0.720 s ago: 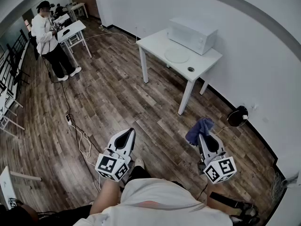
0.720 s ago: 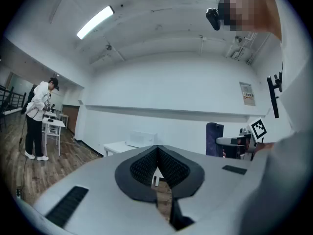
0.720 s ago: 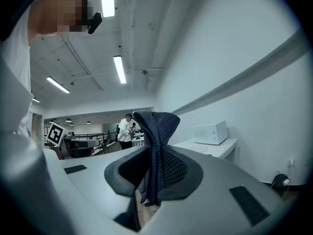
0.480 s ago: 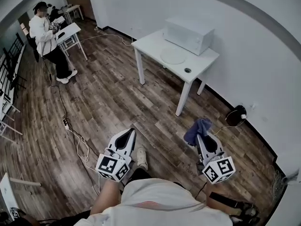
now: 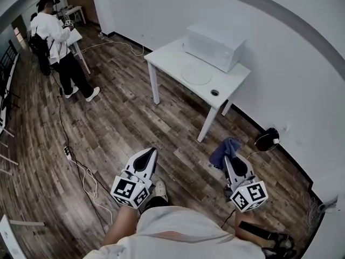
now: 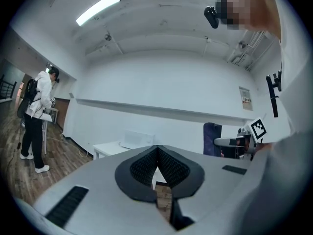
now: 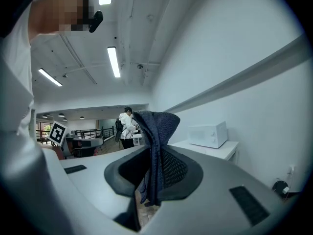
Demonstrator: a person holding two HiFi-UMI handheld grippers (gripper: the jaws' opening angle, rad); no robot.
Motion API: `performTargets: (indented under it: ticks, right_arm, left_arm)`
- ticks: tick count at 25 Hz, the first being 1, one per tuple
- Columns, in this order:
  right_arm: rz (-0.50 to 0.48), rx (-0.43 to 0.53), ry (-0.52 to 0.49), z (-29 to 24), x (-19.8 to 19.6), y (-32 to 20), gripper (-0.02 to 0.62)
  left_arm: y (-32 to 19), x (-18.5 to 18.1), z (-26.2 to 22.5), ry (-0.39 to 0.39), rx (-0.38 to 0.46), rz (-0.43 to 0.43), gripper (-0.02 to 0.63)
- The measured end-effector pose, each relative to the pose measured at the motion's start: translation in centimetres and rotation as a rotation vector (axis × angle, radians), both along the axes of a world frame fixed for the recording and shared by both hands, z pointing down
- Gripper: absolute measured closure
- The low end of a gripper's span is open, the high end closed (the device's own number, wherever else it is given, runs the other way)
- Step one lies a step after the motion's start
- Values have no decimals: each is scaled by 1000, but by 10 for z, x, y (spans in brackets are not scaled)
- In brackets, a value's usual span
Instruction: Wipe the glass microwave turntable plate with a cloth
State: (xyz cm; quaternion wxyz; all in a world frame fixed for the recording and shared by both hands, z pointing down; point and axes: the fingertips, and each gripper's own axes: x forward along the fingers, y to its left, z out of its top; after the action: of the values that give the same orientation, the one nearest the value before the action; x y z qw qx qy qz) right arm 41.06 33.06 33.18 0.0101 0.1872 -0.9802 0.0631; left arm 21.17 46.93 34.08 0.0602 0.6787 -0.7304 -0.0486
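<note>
Turntable plate [image 5: 196, 73] lies flat on the white counter [image 5: 161, 55], just in front of the microwave [image 5: 213, 46]. It is well apart from you across the wooden floor [image 5: 124, 117], and you are not yet within reach. It is a round disc, face up, so it has no long axis and points no particular way; you can approach it from any open side of the counter.

Your left gripper [image 6: 157, 153] has its fingers pressed together on nothing. Your right gripper [image 7: 156, 173] has its fingers pinching the blue cloth [image 7: 155, 126] by a fold, with a bunch standing above the tips and a tail hanging below.

What could go wrong, as I judge it:
- A cable [image 5: 81, 169] trails on the floor to your left, so mind it as you walk.
- The glass rests loose on a smooth top. A one-sided wipe could slide it towards the edge or into the microwave unless your left fingers spread and steady it.
- The cloth is held by a narrow pinch and could drag free under pressure.
- A small dark ring [image 5: 215, 92] near the counter's corner could be knocked off.
</note>
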Motion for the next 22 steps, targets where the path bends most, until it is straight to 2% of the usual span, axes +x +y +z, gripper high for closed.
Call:
performTargets:
  ticks: [6,12,16,22]
  right_arm:
    - [23,6,-3,-6,-73,-31,534]
    - [10,13,6,-13,-146,-36,534]
    - [4,0,12,-11,-178,-32,534]
    - [10,-9,33,-7,-205,-45,534]
  left_arm:
    - [-27,-75,-3,-7,1,4,595]
    - [-25,-143,-5,3,-4,-5,595]
    - [-29,-169,-2,17,-2,12,595]
    - [-45,-193,2,36,-1,31,595]
